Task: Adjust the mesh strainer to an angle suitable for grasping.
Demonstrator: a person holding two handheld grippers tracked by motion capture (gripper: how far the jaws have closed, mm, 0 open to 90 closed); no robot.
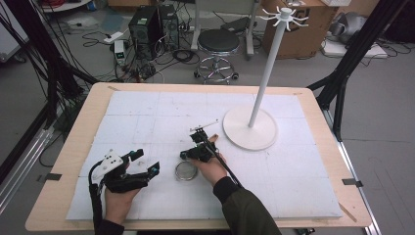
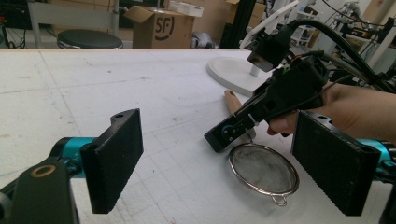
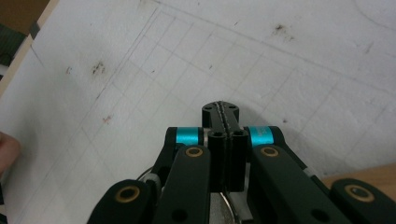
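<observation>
**Inspector:** State of the right gripper (image 1: pixel 187 156)?

**Assistant:** Its fingers (image 3: pixel 214 122) are pressed fully together. In the right gripper view a thin wire runs out from between them to a metal rim below. I read that as a pinch on the strainer (image 1: pixel 185 171) at the wire stem, where bowl meets handle.

**Inspector:** Where does the strainer lie?

**Assistant:** On the tabletop (image 1: pixel 147 112), or barely off it; I cannot tell which. It is on the near left of the stand (image 1: pixel 249 128), apart from its round base.

**Inspector:** Long axis?

**Assistant:** It points at the stand. The wooden handle (image 2: pixel 232 101) is the end nearer the base and the mesh bowl is the end farther from it. A small hanging loop (image 2: pixel 279 200) sits on the far edge of the bowl, so the loop is the part most remote from the stand.

**Inspector:** Left gripper (image 1: pixel 147 161)?

**Assistant:** Farther from the stand than the strainer. Its fingers (image 2: pixel 119 158) are spread wide with nothing between them, and they face the bowl end.

**Inspector:** Finding?

**Assistant:** The right hand has the stem and the left is the nearer one to the loop. In my judgement, any hanging on the stand's hooks turns on bringing that loop end round toward the pole.
</observation>
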